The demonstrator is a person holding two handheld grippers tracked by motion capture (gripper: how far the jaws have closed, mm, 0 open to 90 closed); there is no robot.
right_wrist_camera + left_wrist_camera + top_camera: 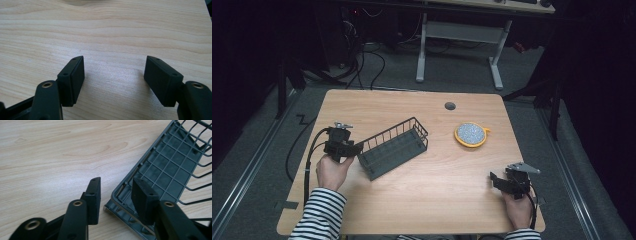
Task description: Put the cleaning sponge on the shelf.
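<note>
A dark grey wire basket (394,147) lies slanted on the wooden table (437,190), left of the middle. My left gripper (354,150) is at its near left end. In the left gripper view the jaws of this gripper (116,182) straddle the end wall of the basket (170,170), one pad outside and one inside, with a gap still showing beside the rim. My right gripper (494,181) rests low at the front right of the table. Its jaws stand wide apart over bare wood (115,61), with nothing between them.
A round yellow-rimmed dish (471,134) with a speckled grey inside sits right of the basket. A small dark cable hole (450,105) marks the table's far side. Beyond the table stands a white desk frame (459,47). Cables (299,150) trail off the left edge.
</note>
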